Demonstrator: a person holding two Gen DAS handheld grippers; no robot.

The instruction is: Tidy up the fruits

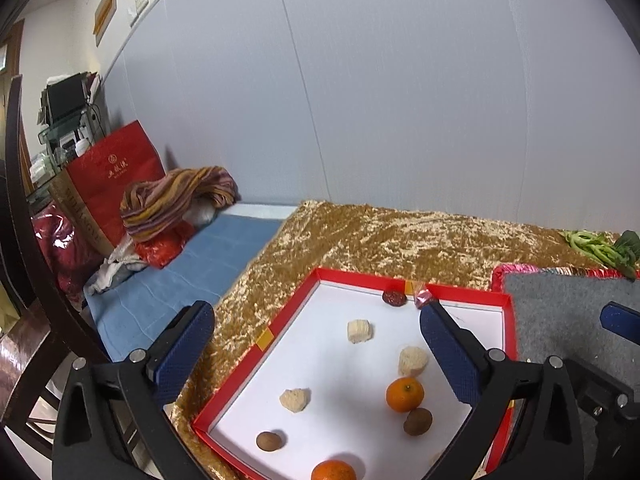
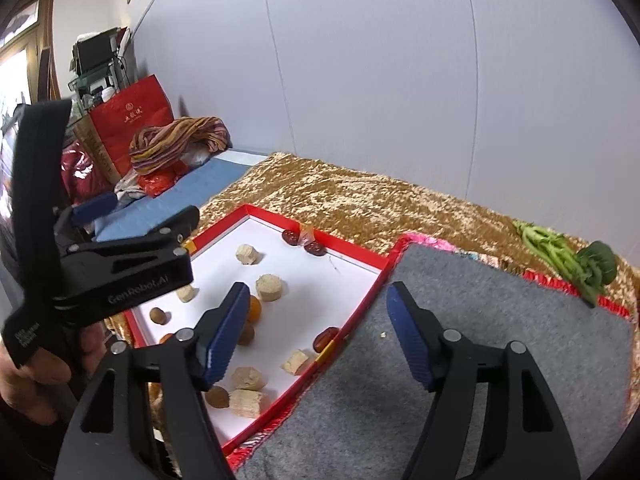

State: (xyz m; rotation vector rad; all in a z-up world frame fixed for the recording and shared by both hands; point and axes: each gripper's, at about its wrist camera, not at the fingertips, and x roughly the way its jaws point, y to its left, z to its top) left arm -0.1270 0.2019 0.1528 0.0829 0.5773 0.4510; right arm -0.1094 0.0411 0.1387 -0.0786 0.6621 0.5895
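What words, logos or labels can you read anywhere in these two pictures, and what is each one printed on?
"GenRobot.AI": white lettering on the black body of the left gripper, seen from the right wrist view.
Small white print on that gripper's strap end: too blurred to read.
Gold emblem and characters on the red gift bag: too small to read.
Lettering on the brown carton beside it: not legible.
Orange wall sign: unreadable.

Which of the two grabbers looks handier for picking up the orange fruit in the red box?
Probably the left gripper: its open jaws hang over the red box, with the orange fruit just below. The right gripper, also open, hangs mostly above the grey mat.
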